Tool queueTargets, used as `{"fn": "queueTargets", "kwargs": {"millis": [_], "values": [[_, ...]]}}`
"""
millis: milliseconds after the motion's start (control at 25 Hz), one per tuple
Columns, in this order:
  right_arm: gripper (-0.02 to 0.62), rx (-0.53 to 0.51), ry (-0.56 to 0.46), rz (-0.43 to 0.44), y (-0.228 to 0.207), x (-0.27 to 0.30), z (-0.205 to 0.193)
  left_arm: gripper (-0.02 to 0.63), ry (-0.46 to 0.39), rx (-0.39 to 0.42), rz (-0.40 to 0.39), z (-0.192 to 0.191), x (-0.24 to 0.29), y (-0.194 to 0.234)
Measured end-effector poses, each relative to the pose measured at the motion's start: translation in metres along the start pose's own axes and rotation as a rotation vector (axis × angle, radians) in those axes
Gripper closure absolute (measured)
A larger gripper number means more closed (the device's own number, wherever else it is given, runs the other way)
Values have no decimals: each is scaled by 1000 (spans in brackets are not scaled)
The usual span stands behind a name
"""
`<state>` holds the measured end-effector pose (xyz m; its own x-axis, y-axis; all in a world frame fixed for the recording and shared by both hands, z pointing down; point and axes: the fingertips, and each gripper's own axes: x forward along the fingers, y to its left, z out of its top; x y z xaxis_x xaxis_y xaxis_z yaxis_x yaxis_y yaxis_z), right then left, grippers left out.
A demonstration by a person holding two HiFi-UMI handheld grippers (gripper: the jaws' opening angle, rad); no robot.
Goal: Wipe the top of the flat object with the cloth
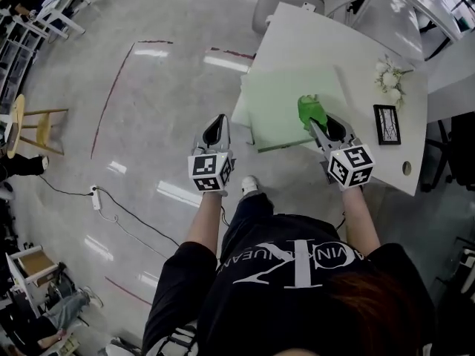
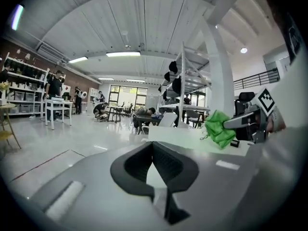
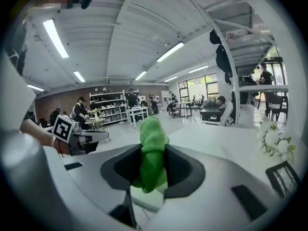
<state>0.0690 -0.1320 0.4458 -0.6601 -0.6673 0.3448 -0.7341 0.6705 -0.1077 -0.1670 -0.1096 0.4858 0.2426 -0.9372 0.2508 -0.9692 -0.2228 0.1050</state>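
Cloth (image 1: 310, 110) is clenched in jaws of the right gripper (image 1: 316, 124) over the green board (image 1: 278, 102). The left gripper (image 1: 217, 122) has jaws shut, empty; wiping may be ahead or over.

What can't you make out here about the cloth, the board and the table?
- Whether the green cloth touches the pale green board: the head view looks from above, so a gap would not show.
- The board's near right corner: hidden under the right gripper in the head view.
- What the picture frame shows: too small in the head view, cut by the edge in the right gripper view.
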Motion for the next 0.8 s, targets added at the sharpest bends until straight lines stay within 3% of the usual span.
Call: {"fn": "queueTargets", "kwargs": {"millis": [320, 720, 800], "values": [[465, 9, 52, 9, 21, 74, 25, 594, 44, 15, -151, -7, 39, 8], [465, 25, 221, 98, 55, 153, 26, 587, 65, -72, -283, -25, 67, -10], [465, 31, 260, 113, 57, 167, 23, 511, 78, -92, -306, -30, 71, -16]]}}
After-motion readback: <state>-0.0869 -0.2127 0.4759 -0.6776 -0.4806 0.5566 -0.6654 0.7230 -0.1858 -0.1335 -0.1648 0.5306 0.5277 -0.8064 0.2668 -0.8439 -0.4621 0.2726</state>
